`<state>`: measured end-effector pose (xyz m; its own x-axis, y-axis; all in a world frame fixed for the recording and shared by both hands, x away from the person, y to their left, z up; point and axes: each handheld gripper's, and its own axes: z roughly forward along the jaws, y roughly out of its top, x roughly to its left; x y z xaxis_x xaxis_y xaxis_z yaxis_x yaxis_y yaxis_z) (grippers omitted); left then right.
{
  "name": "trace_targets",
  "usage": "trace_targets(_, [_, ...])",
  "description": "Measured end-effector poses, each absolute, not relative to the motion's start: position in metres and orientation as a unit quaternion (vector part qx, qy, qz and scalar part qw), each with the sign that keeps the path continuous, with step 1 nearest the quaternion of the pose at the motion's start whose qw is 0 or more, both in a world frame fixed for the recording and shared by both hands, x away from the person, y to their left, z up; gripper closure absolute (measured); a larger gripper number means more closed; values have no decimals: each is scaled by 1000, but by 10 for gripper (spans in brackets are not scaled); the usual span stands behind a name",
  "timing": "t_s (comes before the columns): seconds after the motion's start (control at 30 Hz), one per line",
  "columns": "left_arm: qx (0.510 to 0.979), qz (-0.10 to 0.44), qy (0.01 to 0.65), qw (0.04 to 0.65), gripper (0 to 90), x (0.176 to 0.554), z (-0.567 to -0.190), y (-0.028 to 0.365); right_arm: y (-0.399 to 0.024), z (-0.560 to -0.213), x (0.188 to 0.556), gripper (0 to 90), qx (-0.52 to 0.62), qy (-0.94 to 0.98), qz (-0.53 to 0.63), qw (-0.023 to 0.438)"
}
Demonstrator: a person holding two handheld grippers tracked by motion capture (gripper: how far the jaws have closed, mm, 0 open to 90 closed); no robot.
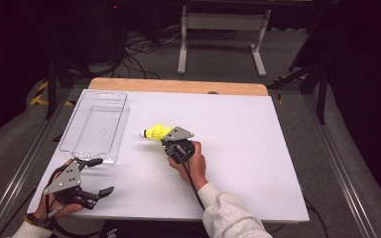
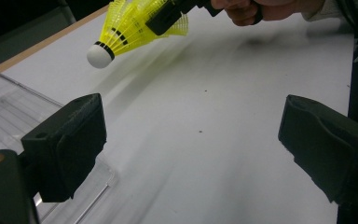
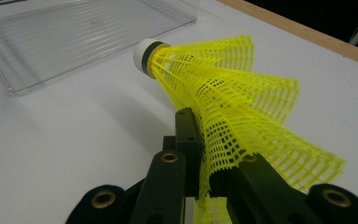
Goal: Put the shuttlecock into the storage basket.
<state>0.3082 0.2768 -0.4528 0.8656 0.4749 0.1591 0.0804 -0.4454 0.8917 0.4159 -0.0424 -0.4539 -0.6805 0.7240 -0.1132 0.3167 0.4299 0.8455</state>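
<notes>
Yellow shuttlecock point(image 3: 223, 98) clamped by skirt in right hand-held gripper point(image 1: 171, 140), held above white table point(image 1: 238, 148), white cork end pointed toward clear tray point(image 1: 96, 124) at table's left. Left hand-held gripper point(image 1: 99, 176) held near tray's front corner, jaws wide apart, nothing between them.

Near the middle of the white table point(image 1: 238, 148), the right gripper point(image 1: 166, 140) holds a yellow shuttlecock point(image 1: 155, 132) — apparently pinched by its skirt. The left gripper point(image 1: 99, 176) rests open at the near left corner — beside a clear tray point(image 1: 95, 124).
</notes>
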Motion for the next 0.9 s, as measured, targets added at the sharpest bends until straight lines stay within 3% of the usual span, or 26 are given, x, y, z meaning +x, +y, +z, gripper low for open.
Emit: trace_targets(0.9, [825, 196, 171, 502, 84, 308, -453, 278, -53, -430, 415, 872, 305, 803, 449, 247])
